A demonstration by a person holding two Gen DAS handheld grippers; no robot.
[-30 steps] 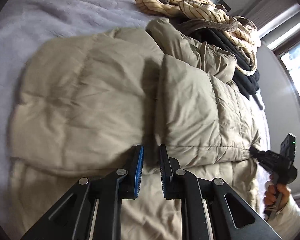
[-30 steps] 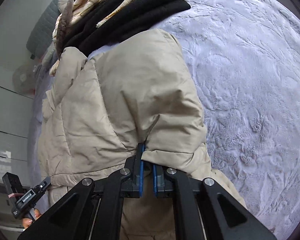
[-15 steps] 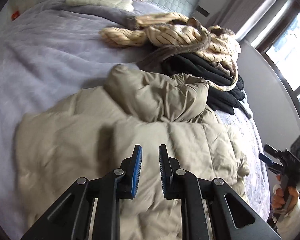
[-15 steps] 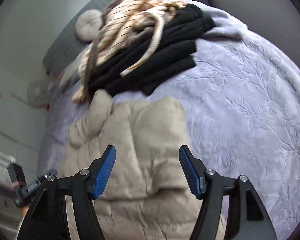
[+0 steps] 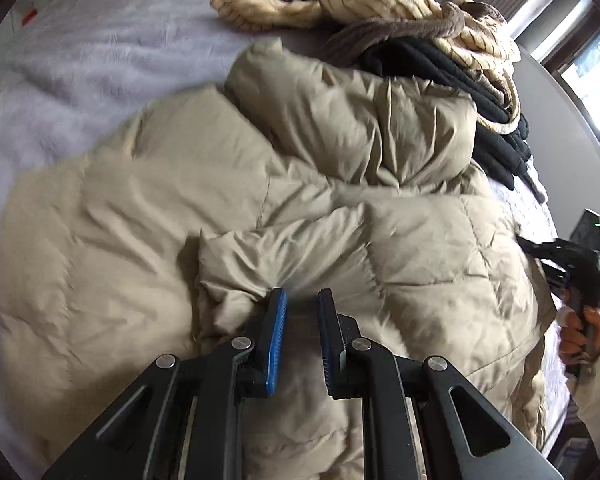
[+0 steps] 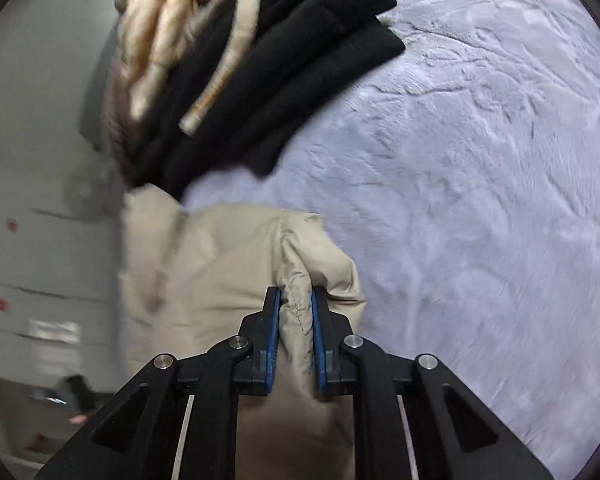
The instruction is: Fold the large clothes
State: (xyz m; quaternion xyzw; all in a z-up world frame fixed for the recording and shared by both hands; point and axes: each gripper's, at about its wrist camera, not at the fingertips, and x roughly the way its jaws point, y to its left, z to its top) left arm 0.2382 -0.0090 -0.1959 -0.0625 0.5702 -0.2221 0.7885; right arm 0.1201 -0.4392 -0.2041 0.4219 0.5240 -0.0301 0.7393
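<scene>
My jacket [image 5: 228,208] lies on the bed [image 5: 80,64], the clothes pile [image 5: 440,52] behind it at one o'clock; my right gripper [image 5: 540,252] sits at three o'clock.

a bed [image 5: 80,64] with a lavender plush cover carries everything. a beige puffer coat [image 5: 180,200] lies spread across it, partly folded over itself. beyond the coat, folded black clothes [image 6: 300,80] sit stacked on the cover, with a cream striped knit [image 5: 400,4] draped over them.

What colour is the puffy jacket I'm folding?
Beige-tan, quilted; the puffy jacket shows best in the left wrist view.
</scene>
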